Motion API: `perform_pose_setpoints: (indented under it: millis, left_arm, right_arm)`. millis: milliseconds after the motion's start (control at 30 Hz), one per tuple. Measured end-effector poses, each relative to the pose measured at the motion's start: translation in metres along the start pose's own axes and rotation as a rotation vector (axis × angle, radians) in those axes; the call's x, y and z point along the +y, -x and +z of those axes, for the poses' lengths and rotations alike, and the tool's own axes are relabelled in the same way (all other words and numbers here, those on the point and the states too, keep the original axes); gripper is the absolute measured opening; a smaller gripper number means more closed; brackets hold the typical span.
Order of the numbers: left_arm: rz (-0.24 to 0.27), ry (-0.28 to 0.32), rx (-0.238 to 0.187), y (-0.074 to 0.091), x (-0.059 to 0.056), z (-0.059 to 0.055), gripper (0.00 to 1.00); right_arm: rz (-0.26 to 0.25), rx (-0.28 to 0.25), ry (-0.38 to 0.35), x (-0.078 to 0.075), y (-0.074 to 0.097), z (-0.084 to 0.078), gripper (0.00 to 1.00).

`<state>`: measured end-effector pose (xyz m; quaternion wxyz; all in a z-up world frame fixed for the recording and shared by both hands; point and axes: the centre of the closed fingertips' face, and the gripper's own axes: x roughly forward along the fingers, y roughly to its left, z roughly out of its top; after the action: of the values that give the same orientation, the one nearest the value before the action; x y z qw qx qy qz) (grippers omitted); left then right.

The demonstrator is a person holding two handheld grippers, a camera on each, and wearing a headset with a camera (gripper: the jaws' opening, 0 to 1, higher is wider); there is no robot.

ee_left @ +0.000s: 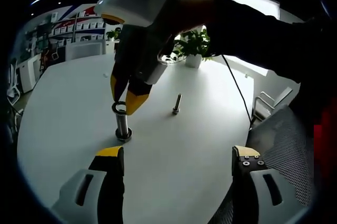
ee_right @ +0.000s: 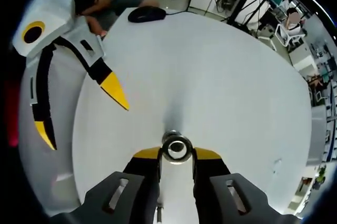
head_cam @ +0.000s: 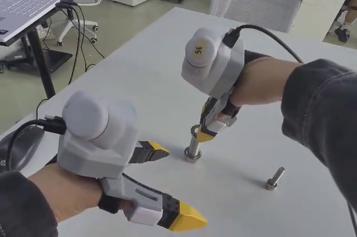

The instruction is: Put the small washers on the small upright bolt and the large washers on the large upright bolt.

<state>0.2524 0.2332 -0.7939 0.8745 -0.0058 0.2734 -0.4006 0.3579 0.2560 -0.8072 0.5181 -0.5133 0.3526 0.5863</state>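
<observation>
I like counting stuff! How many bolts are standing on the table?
2. The large bolt stands below the right tool, which holds a washer at its top. The small bolt stands alone, off to the right in the head view.

Bare table btwn lg bolt, sm bolt

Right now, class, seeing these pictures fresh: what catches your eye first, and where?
The right gripper draws the eye: its jaws pinch a washer at the top of the large bolt, upright on the white table. Lower left in the head view, the left gripper hovers with jaws wide open; the small bolt stands alone to the large bolt's right.
</observation>
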Motion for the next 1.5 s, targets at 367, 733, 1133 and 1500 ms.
perform_pose_setpoints:
  millis: [367,733,1133,1500]
  left_arm:
    - [0.002,0.004,-0.002,0.0,0.0,0.001,0.84]
    - [0.001,0.006,-0.002,-0.001,-0.001,0.001,0.84]
    - [0.001,0.009,0.004,-0.001,0.001,0.0,0.84]
    - [0.002,0.016,0.003,-0.001,0.003,-0.001,0.84]
  right_arm:
    - [0.024,0.008,0.005,-0.001,-0.008,-0.001,0.23]
    - [0.039,0.014,0.0,0.002,-0.017,-0.005,0.23]
    - [0.06,0.026,-0.005,0.006,-0.03,-0.01,0.23]
    - [0.072,0.043,0.002,0.009,-0.043,-0.01,0.24]
